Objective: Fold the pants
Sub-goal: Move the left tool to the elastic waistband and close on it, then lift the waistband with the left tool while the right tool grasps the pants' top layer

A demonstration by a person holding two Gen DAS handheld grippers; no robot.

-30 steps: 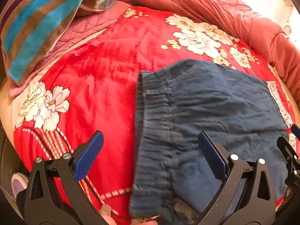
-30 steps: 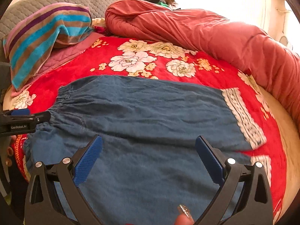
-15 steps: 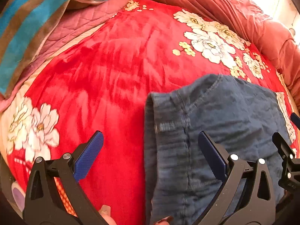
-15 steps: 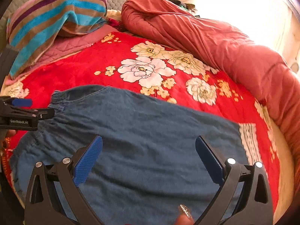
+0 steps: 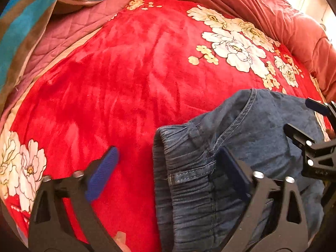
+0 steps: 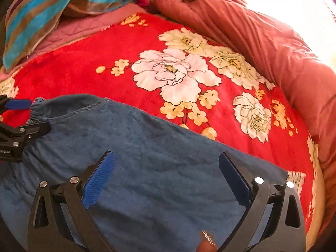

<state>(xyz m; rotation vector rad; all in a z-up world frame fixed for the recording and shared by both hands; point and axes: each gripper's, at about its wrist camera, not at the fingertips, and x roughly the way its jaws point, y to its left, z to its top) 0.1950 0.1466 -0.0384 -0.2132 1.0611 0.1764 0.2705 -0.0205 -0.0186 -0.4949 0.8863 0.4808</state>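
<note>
Across the red floral bed [image 5: 130, 79], left gripper [image 5: 166, 172] has advanced; fingers closing around pants [image 5: 189, 180] waistband; right gripper [image 6: 166, 180] spread, empty.

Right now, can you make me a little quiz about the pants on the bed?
1. True or false: the pants are green.
2. Which part of the pants lies between the left gripper's closing jaws: A) the elastic waistband, B) a leg cuff?
3. What is printed on the red blanket?

Key:
1. False, they are blue denim.
2. A.
3. White and yellow flowers.
</note>
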